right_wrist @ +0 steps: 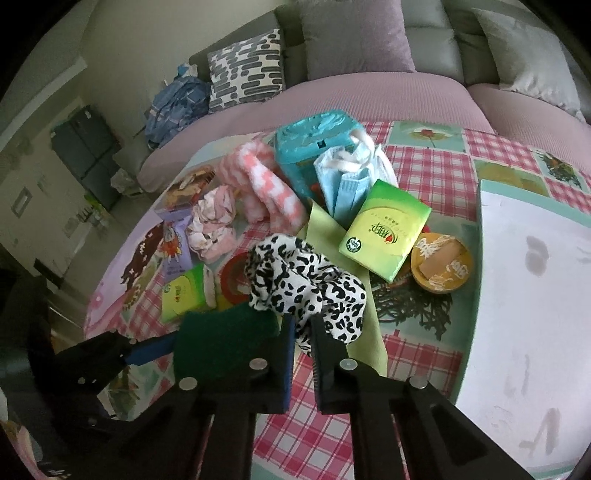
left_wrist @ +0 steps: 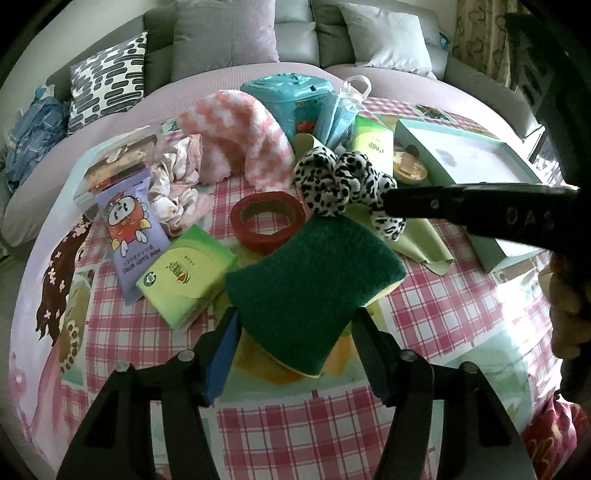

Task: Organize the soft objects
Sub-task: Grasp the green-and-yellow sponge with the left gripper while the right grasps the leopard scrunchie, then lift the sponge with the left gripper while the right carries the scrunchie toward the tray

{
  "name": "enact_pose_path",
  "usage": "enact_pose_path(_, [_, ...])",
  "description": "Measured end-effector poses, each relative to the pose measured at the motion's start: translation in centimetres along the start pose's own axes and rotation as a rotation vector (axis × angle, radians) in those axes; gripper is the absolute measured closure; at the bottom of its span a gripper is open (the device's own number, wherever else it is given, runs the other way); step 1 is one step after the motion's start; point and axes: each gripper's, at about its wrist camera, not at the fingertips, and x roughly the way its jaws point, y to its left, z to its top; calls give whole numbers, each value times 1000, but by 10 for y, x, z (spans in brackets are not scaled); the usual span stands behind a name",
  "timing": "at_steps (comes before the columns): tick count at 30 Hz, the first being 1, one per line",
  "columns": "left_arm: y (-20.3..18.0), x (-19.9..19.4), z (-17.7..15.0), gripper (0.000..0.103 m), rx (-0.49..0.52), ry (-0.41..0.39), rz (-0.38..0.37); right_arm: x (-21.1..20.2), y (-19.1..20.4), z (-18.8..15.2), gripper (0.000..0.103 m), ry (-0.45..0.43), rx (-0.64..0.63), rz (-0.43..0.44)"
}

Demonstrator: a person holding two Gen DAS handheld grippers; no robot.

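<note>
Both wrist views: close, angled down | shared: table [left_wrist: 461,306], sofa [right_wrist: 369,99]

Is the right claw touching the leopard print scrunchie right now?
Touching. In the right wrist view the right claw is shut on the leopard print scrunchie, its fabric pinched between the pads.

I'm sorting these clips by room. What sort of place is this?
Most likely a home living room: a grey sofa with throw pillows stands behind a table under a pink checked tablecloth strewn with household soft goods.
</note>
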Motion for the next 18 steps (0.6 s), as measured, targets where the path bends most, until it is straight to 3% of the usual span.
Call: enact_pose_path(18, [4,-34,4,40,-19,-20,73,-45,-5,-6,103,-68,21,18])
